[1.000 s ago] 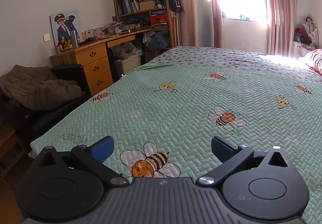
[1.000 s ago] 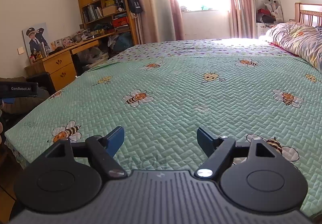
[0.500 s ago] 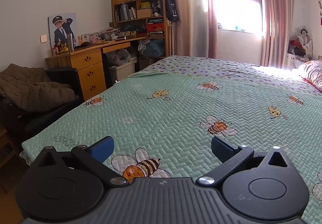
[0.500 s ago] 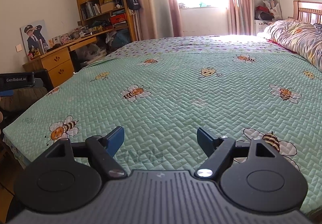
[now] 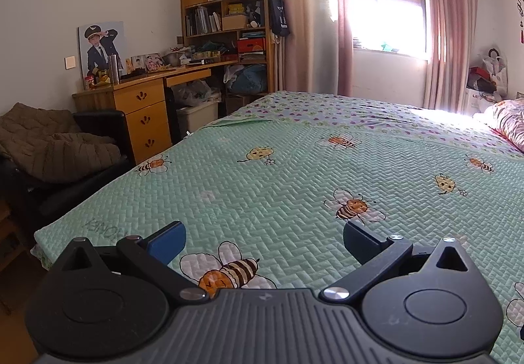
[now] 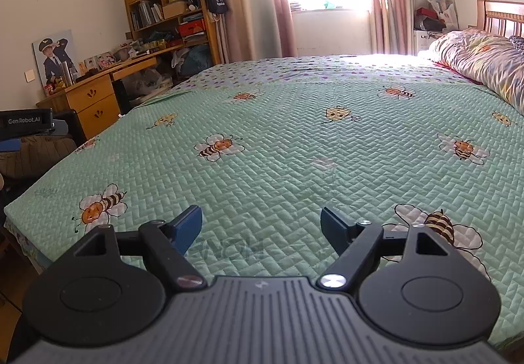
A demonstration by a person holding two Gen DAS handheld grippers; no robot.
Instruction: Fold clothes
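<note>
both grippers spread wide above bee bedspread.

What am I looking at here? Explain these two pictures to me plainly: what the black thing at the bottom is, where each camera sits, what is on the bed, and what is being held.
There is no robot. A person holds a two-finger gripper in each hand, and a wide-angle camera on each one looks forward along its fingers. The black shape at the bottom of each picture is that tool.

One picture comes from the left gripper, the other from the right gripper. Both stand open with nothing between the blue pads.

Ahead lies a bed under a green quilt printed with bees. No clothes to fold show on it. A flowered duvet is bunched at the right, by the headboard. Left of the bed are a wooden desk and a dark chair with a brown blanket on it.
</note>
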